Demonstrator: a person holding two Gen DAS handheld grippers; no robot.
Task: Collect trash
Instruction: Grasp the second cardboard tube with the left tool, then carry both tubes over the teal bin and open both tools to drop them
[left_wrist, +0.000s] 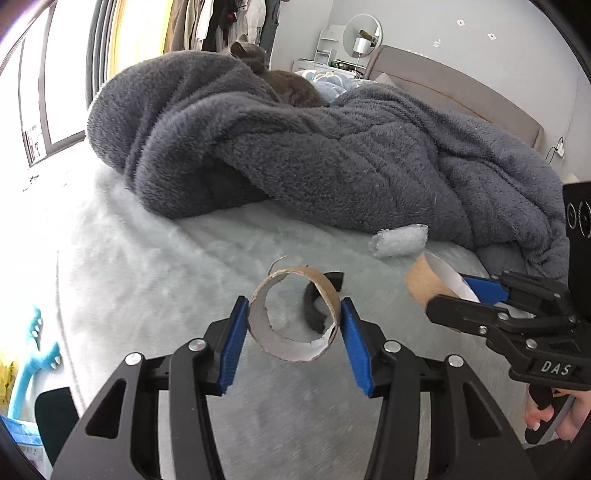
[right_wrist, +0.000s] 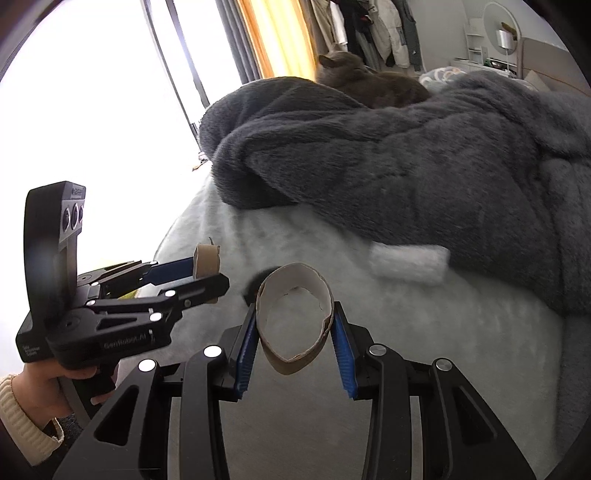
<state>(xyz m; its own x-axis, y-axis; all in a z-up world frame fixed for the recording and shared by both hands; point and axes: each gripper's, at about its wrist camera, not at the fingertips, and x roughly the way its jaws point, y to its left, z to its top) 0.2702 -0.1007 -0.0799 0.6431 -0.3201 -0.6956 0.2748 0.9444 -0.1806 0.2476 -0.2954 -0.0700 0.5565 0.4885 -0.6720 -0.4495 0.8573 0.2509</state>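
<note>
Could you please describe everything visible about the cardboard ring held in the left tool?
The cardboard ring is a short slice of brown tube, grey-white inside, with ragged, torn edges and a loose curl of paper at its top. It still looks roughly round, its opening turned toward the camera. It hangs lifted above the pale fuzzy bedcover, clamped at its two sides by the blue pads of the left tool. Nothing else touches it.
</note>
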